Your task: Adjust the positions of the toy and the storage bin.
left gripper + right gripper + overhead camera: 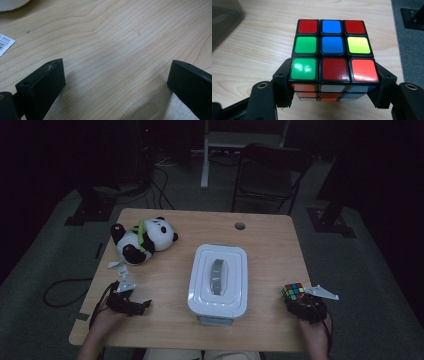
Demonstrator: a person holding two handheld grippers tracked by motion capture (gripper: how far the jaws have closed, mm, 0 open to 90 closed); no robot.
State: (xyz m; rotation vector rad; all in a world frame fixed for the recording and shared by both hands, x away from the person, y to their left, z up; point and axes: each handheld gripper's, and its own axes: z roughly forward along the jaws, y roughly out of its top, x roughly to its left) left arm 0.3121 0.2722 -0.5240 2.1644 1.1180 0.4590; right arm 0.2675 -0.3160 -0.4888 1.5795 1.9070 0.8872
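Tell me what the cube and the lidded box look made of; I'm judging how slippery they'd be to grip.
Cube: likely hard plastic, glossy; its coloured tiles show glare in the right gripper view.
Box: probably smooth white plastic with moulded, rounded corners; its finish is hard to judge in the dim light.

**Table count: 1 of each, 2 grippers**

On the table [260, 237] right now: 1 puzzle cube [333, 53], 1 plush panda [142, 240], 1 white lidded box [218, 277], 1 small barcode label [5, 43]. 2 grippers work here, the left gripper [131, 306] and the right gripper [333, 87]. Behind the table, 1 chair [272, 172].
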